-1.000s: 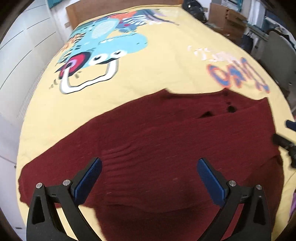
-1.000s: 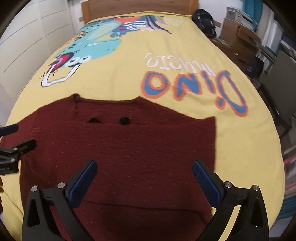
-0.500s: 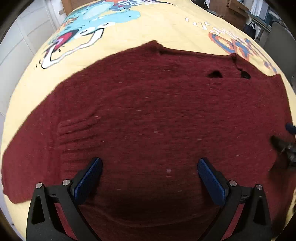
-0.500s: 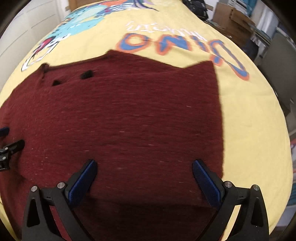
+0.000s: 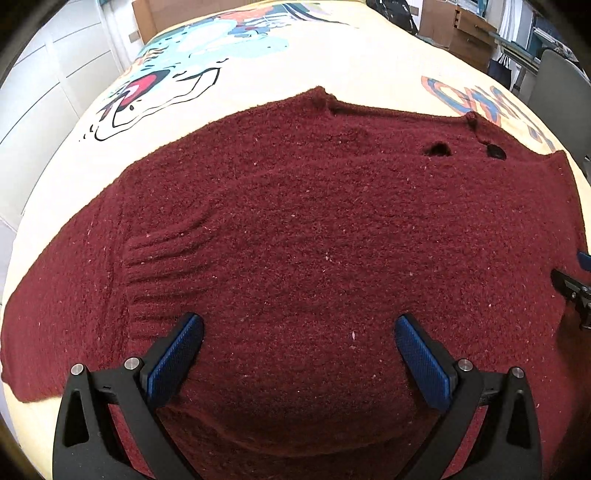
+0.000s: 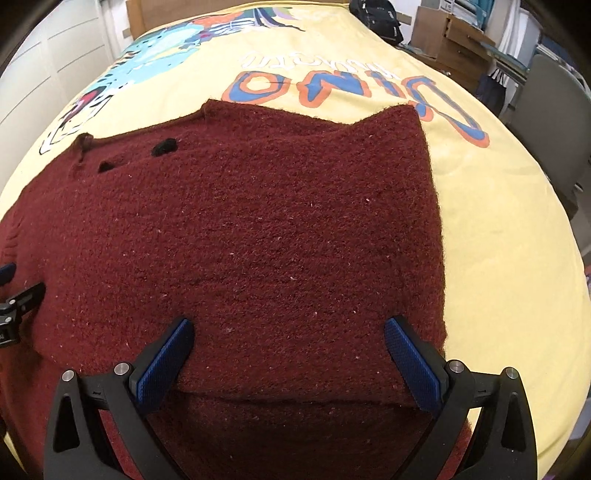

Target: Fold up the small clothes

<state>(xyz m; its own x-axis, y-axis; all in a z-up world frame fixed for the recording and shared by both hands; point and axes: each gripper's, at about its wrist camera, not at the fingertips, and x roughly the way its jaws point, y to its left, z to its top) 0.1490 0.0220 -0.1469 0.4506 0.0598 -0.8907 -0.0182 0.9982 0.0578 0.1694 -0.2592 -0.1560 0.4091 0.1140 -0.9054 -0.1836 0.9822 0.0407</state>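
Both the left gripper (image 5: 299,345) and right gripper (image 6: 288,341) hover low over the dark red sweater (image 5: 314,240) on the bed (image 6: 498,240), jaws wide apart.

Between the left fingers (image 5: 173,362): only flat sweater (image 5: 314,229), nothing raised.
Between the right fingers (image 6: 164,360): a low folded edge of sweater runs across, no other block.
Right of the right fingers: bare yellow bedspread (image 6: 509,258), open to the bed edge.
Beyond that edge: grey chair (image 6: 550,110) and cardboard boxes (image 6: 447,37).
Ahead of both: open bedspread up to the wooden headboard (image 6: 236,11).
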